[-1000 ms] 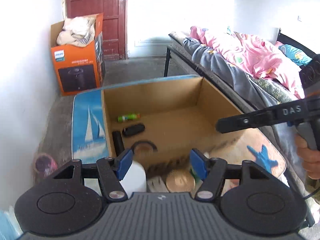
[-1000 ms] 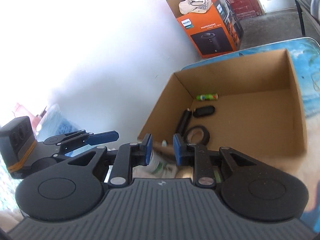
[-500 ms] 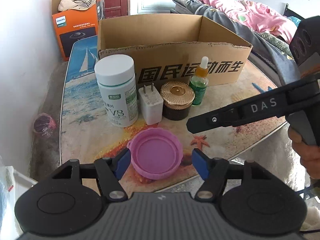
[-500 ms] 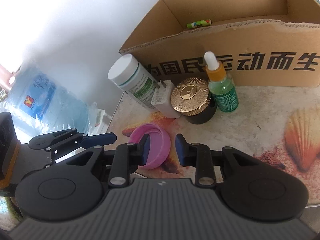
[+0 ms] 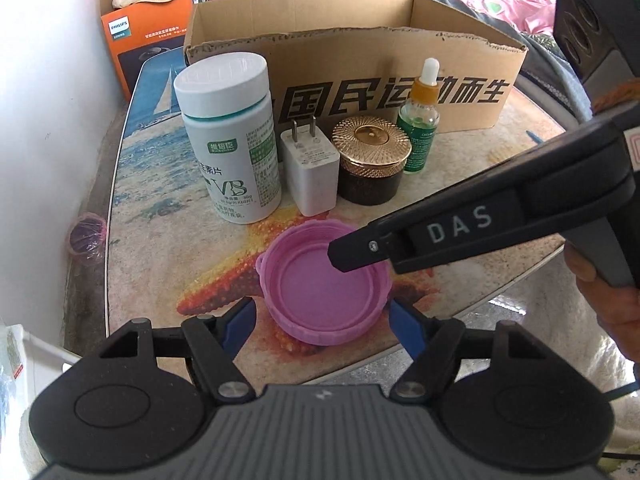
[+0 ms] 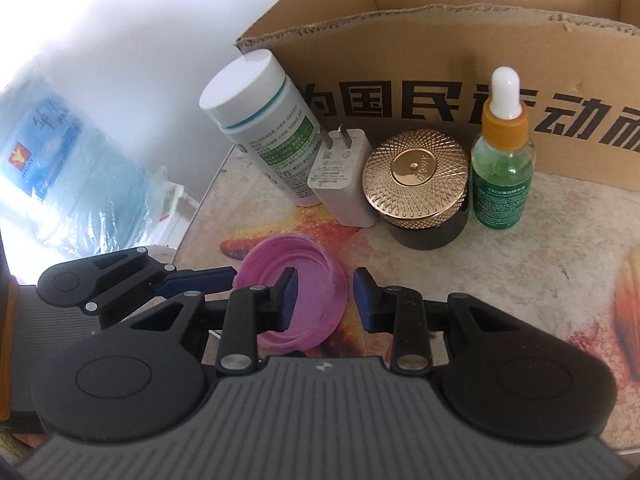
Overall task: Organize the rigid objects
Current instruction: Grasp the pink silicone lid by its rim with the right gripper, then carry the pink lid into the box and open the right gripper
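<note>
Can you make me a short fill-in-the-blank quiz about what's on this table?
1. The lid between the left gripper fingers is colored ____.
2. The charger stands between the white bottle and the ____-lidded jar.
3. The dropper bottle stands in front of the cardboard ____.

Missing: pink; gold; box

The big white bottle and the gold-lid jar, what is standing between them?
A white plug charger, prongs up, stands between the white bottle and the gold-lid jar. Both wrist views show it.

Black grippers w/ blue fingers (image 5: 239, 322), silver screws, white "DAS" marking, grey ribbed bodies.
</note>
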{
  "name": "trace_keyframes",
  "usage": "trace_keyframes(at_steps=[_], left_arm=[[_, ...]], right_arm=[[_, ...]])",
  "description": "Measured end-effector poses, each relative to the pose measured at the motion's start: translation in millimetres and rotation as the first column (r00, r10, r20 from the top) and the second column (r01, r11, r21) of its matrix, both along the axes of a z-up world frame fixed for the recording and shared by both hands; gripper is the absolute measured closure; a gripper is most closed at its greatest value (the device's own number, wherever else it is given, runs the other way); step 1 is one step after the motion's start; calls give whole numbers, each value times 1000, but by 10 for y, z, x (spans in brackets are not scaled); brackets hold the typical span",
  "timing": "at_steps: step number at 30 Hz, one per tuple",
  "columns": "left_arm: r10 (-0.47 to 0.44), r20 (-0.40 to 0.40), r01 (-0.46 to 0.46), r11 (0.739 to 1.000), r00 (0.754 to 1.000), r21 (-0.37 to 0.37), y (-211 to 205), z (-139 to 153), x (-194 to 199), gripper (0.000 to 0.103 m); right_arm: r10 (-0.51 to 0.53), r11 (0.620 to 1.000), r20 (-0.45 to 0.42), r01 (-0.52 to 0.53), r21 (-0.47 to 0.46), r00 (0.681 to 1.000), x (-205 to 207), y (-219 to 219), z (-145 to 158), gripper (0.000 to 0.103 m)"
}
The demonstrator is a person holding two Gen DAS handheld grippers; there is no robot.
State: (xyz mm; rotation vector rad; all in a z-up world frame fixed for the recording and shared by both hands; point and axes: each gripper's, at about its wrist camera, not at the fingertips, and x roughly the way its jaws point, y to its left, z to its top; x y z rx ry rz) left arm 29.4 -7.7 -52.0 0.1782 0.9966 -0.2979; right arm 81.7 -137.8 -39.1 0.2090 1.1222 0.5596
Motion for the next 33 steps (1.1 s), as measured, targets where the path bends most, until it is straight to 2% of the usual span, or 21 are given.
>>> trace_keyframes(at_steps=[5, 9, 15, 20, 25, 28, 33], left_arm=[[3, 2, -3, 1000, 1000, 11, -25, -64, 38, 30], [-2, 21, 2, 1000, 1000, 22, -45, -76, 37, 32], [3, 34, -4, 1000, 999, 12, -43, -17, 0, 33], [12, 140, -10, 1000, 990, -11, -26, 348, -163, 33], [-8, 281, 0, 1000, 960, 30, -111, 788, -272, 33], [-25, 341, 7, 999, 940, 54, -183, 1024, -224, 33], [-67, 395, 40, 996, 916, 75, -340, 1387, 26, 33]], right_arm=[[8, 1000, 34, -7, -22, 999, 4, 73, -25, 75], [18, 999, 51, -16, -41, 999, -5, 122, -40, 87], [9, 998, 79, -5, -55, 997, -62, 173, 3, 89], [0, 998, 185, 12, -65, 983, -202, 183, 344, 89], [-22, 999, 292, 31, -23, 956, -244, 138, 755, 89], [-36, 999, 353, 38, 2, 935, -175, 38, 1018, 89], [-63, 998, 401, 55, 30, 914, 75, -188, 1387, 89]])
